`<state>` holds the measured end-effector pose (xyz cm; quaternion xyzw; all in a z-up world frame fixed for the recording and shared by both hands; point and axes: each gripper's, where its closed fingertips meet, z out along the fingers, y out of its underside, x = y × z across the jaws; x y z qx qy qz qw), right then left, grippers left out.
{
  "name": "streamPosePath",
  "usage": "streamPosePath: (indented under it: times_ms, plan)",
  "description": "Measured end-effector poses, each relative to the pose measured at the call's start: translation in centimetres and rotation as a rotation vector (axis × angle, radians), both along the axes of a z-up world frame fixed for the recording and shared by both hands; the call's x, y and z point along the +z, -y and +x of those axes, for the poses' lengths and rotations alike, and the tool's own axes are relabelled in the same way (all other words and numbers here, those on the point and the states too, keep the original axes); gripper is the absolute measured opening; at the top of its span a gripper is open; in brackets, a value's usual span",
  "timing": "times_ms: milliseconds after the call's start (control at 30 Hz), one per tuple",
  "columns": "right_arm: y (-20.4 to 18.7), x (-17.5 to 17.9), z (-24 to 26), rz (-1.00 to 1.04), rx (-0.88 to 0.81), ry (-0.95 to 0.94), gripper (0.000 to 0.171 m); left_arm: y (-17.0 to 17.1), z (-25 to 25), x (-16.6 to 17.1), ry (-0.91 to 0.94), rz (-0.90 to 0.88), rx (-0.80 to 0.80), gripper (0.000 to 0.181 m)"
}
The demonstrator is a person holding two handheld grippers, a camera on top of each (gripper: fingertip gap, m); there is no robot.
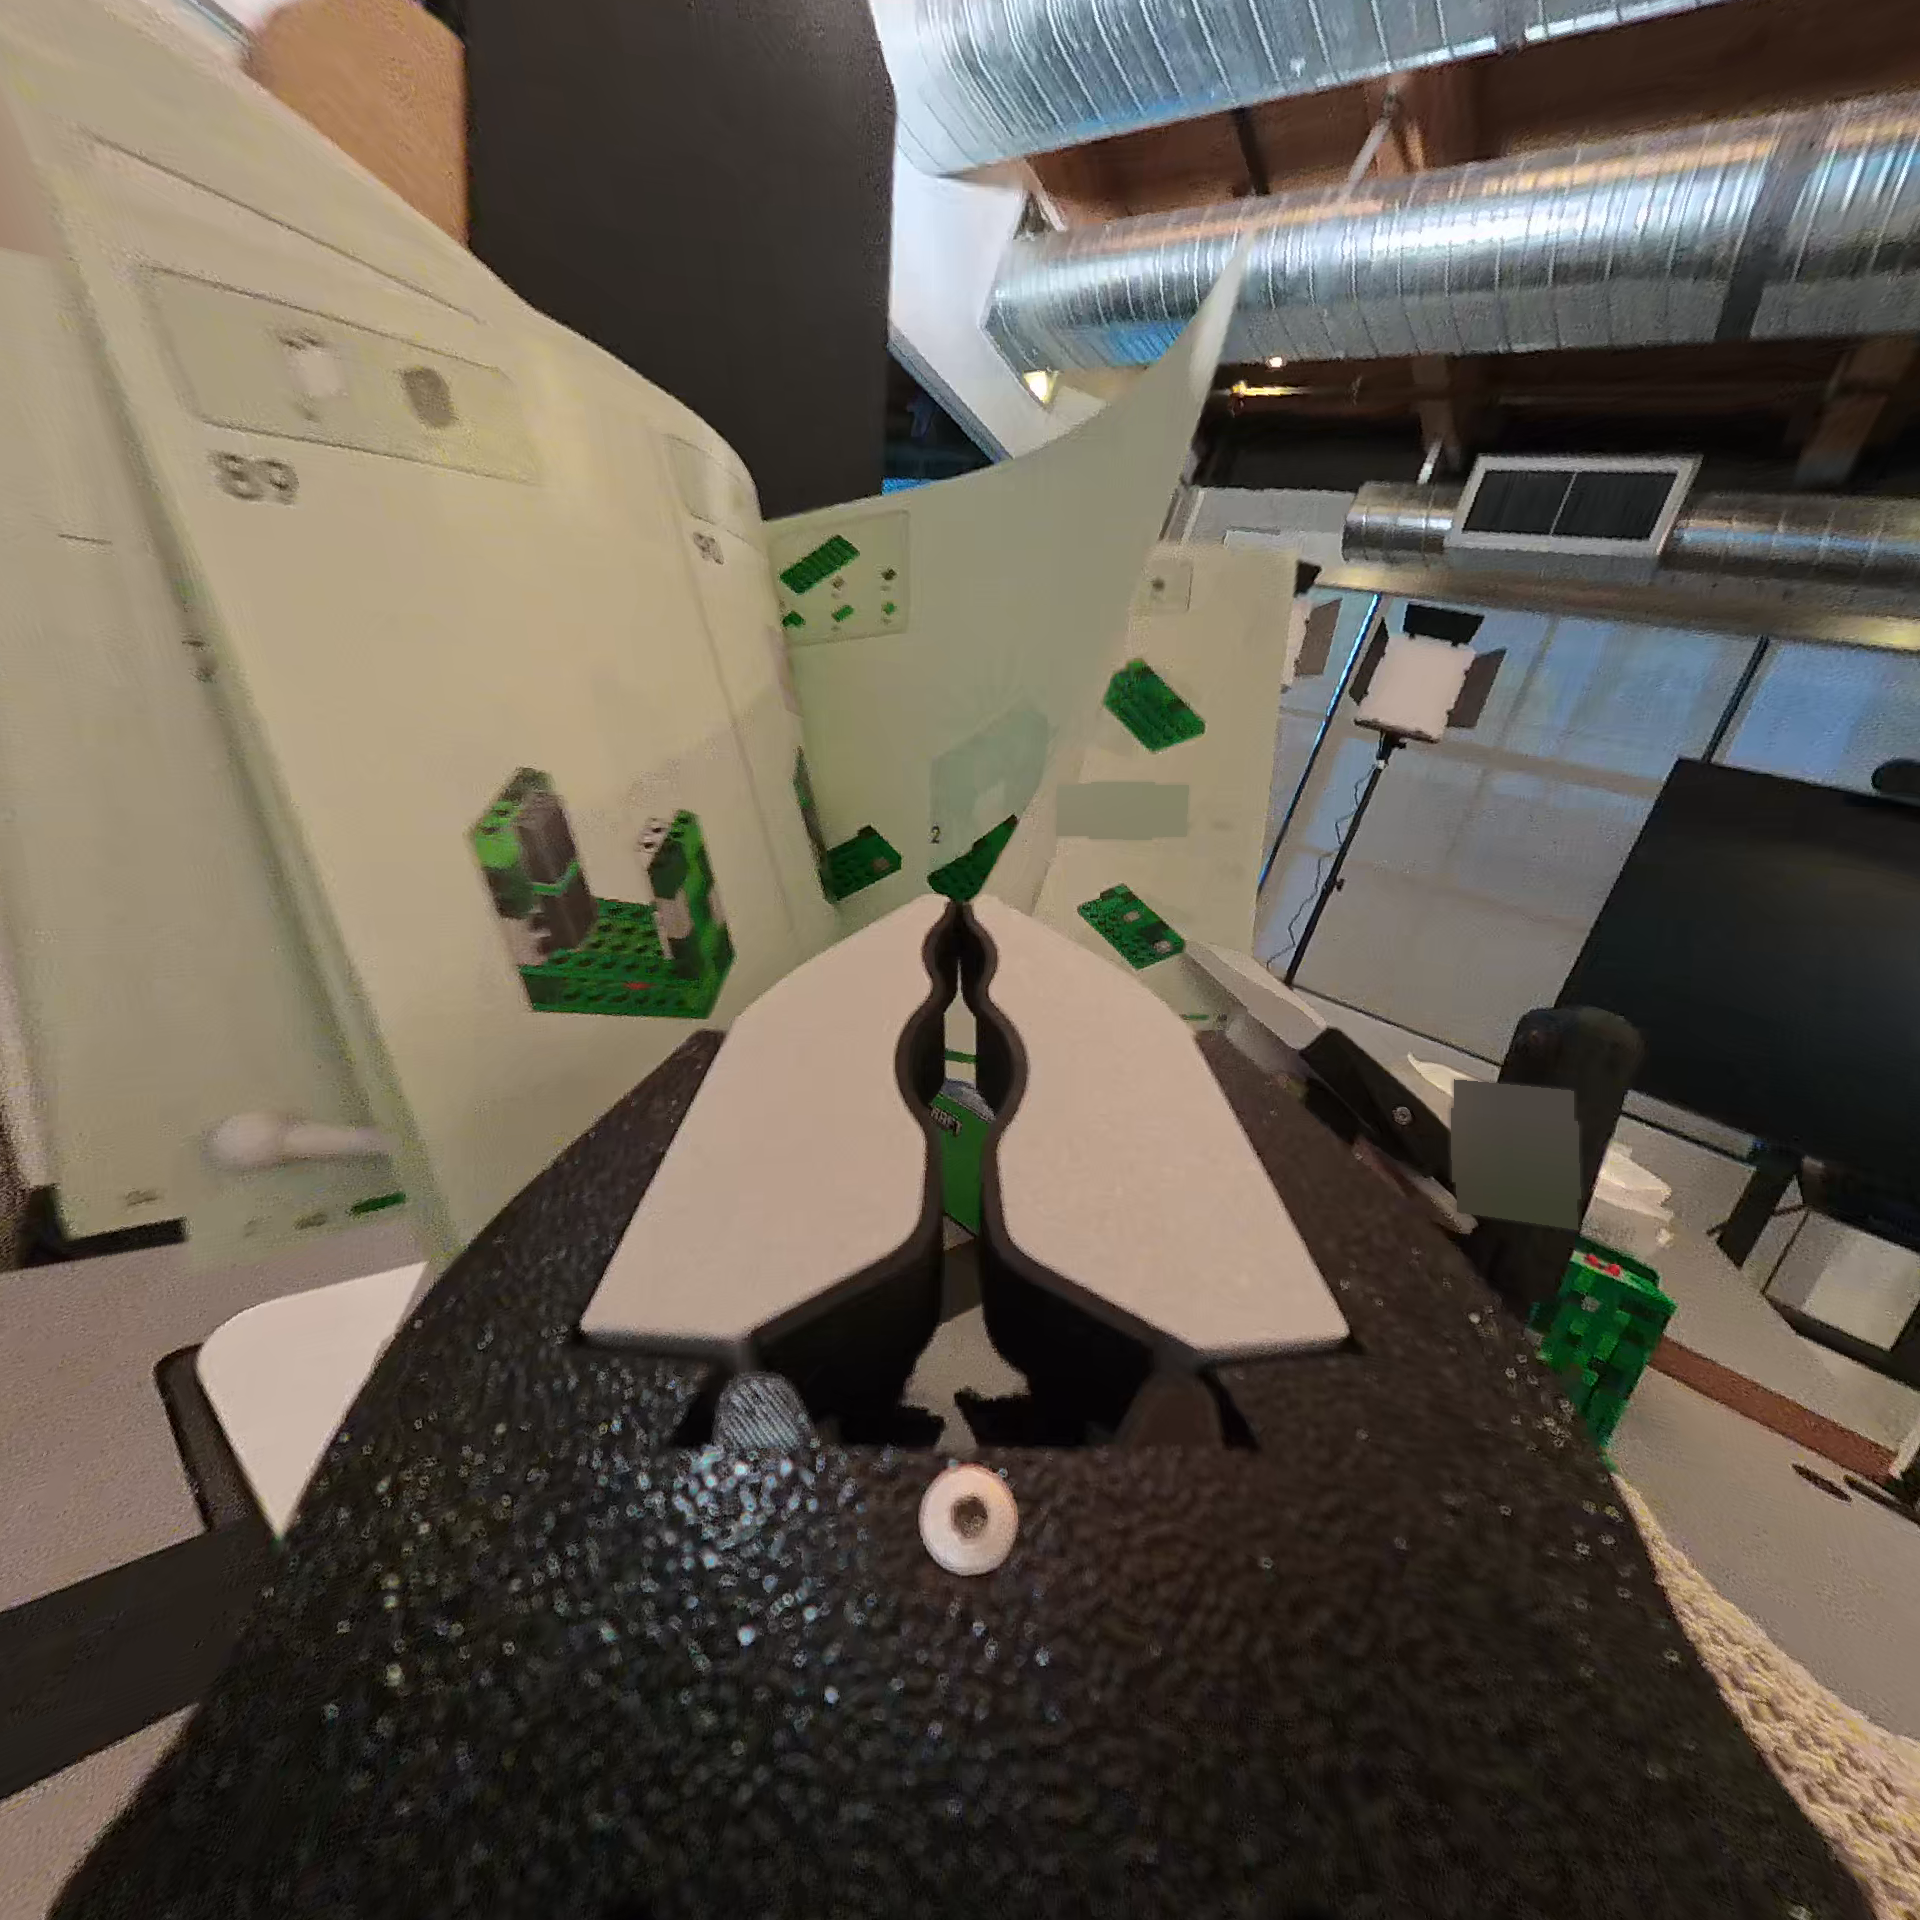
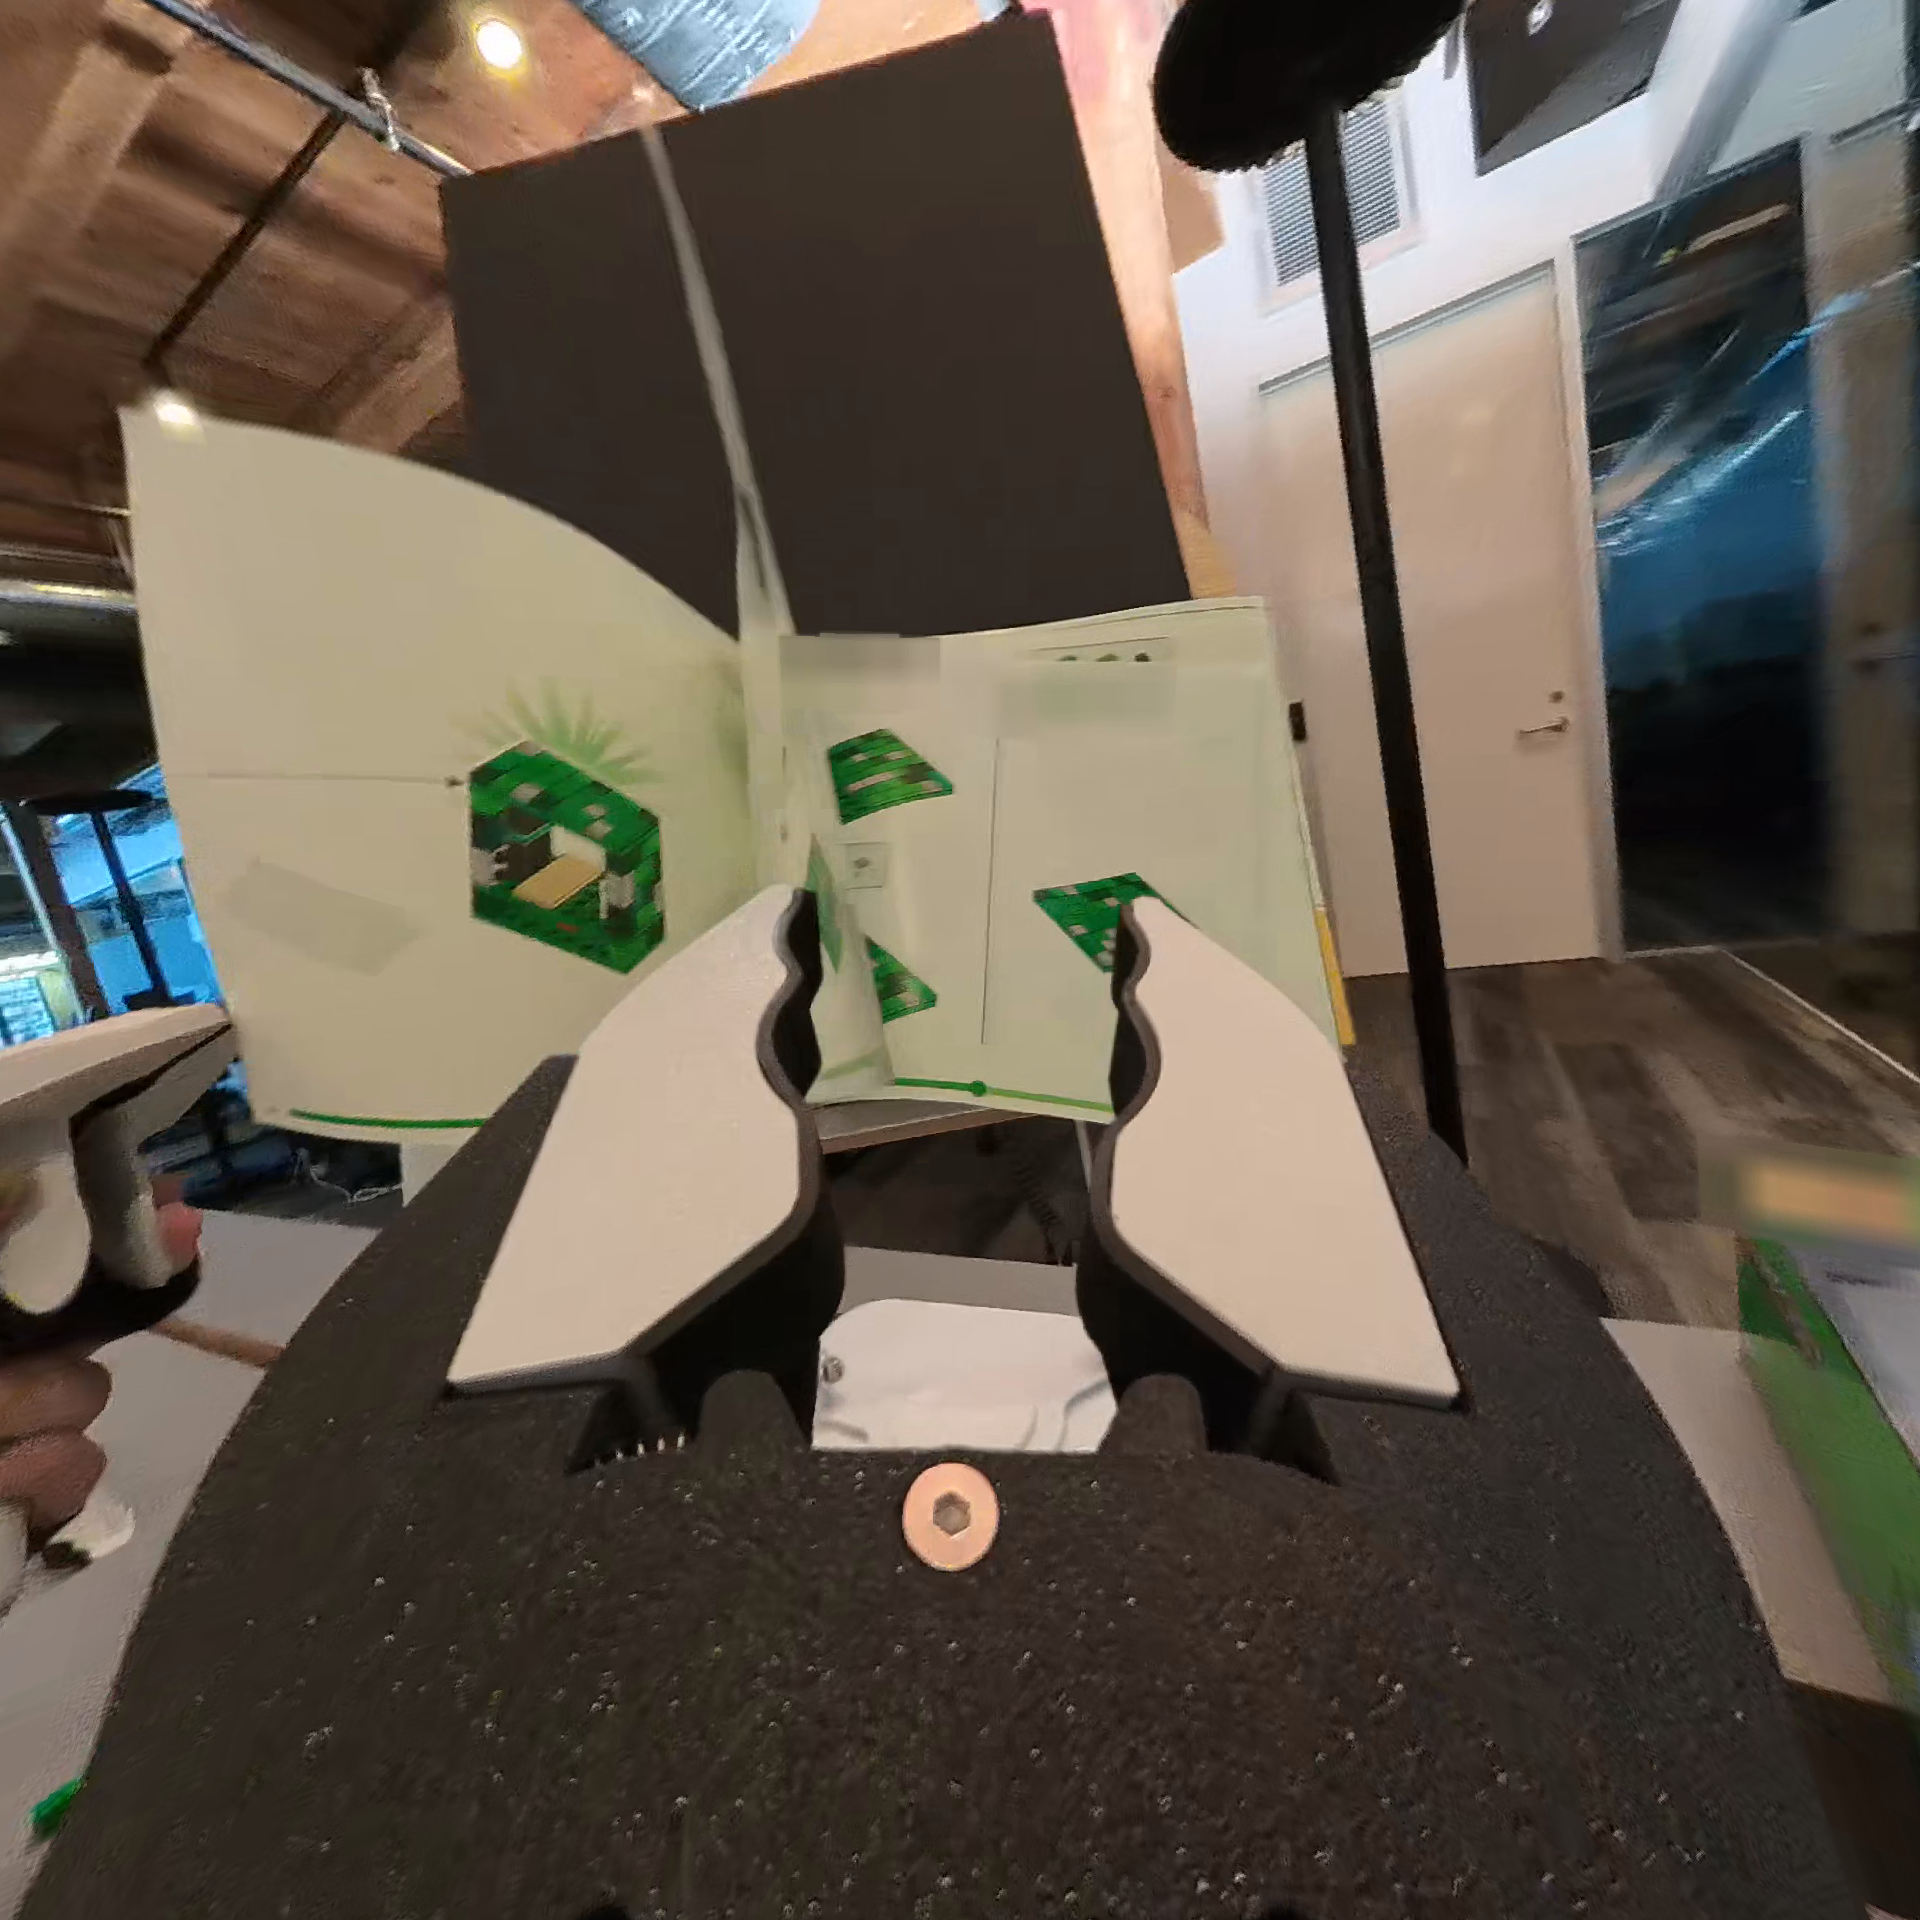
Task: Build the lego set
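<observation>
The instruction booklet (image 1: 364,727) stands open and upright in front of both grippers, with pictures of green builds on its pages. My left gripper (image 1: 956,909) is shut on the edge of one page (image 1: 997,644), which curls up and to the right. In the right wrist view that page (image 2: 364,675) bows out to the left, with the left gripper (image 2: 208,1029) at its lower corner. My right gripper (image 2: 966,914) is open and empty, just in front of the booklet's right-hand pages (image 2: 1122,810). A green brick build (image 1: 1600,1340) sits on the table at the right.
A black panel (image 2: 831,364) stands behind the booklet and a black pole (image 2: 1371,520) to its right. A green box (image 2: 1829,1403) lies at the right edge. A dark monitor (image 1: 1745,935) and a light on a stand (image 1: 1413,686) are farther off. A hand (image 2: 42,1423) holds the left gripper. The left gripper's tips are roughly 20 centimetres from the right gripper's.
</observation>
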<state>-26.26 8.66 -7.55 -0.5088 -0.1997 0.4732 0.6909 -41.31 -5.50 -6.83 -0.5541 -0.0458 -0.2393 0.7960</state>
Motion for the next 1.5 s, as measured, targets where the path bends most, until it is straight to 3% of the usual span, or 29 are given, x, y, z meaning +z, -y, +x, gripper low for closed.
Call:
streamPosePath:
  times_ms: [400, 733, 1500]
  plan:
    - [-0.5, -0.4, 0.0, -0.023, -0.025, 0.017, 0.054, 0.3, -0.5, -0.3, 0.003, -0.008, -0.003, 0.0]
    - [-2.0, -0.3, 2.4, -0.015, -0.229, 0.006, 0.053, 0.5, -0.6, -0.1, 0.012, 0.007, -0.007, 0.0]
    - [-1.7, 0.0, 2.3, 0.007, -0.208, -0.004, 0.047, 0.6, -0.6, 0.2, 0.024, 0.032, -0.011, 0.0]
